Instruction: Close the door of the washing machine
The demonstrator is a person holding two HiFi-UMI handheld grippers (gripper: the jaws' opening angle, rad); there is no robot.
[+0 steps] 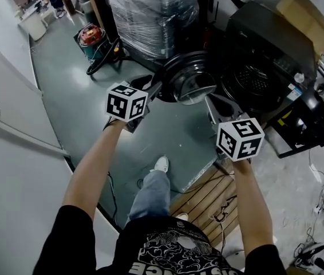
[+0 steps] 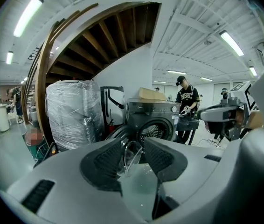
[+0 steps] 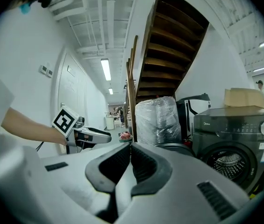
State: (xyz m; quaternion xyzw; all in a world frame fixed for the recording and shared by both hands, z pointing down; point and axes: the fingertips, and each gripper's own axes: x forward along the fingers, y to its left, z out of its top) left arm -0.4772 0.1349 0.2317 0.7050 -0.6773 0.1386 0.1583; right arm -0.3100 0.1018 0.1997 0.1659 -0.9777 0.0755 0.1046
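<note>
Dark grey metal is filling the upper right of my head view, where the washing machine (image 1: 276, 50) is standing at about two o'clock from me. Its drum opening (image 1: 252, 83) is showing bare. The round door (image 1: 188, 78) is hanging wide open at twelve o'clock, swung out to the nine o'clock side of the machine.

I am holding the left hand-held gripper (image 2: 134, 142) just at the door's nine o'clock edge. Its jaws are standing apart, and in the left gripper view the door's glass bowl is showing in the gap between the pads. I cannot tell whether either pad is touching it.

I am holding the right hand-held gripper (image 3: 131, 147) at the door's four o'clock side, just in front of the machine, pointing past it. Its jaws are sitting together with nothing between them.

A cardboard box (image 1: 302, 16) is lying on top of the machine. A plastic-wrapped stack (image 1: 150, 10) is standing behind the door at eleven o'clock, and a wooden pallet (image 1: 208, 196) is lying on the floor below my right arm.
</note>
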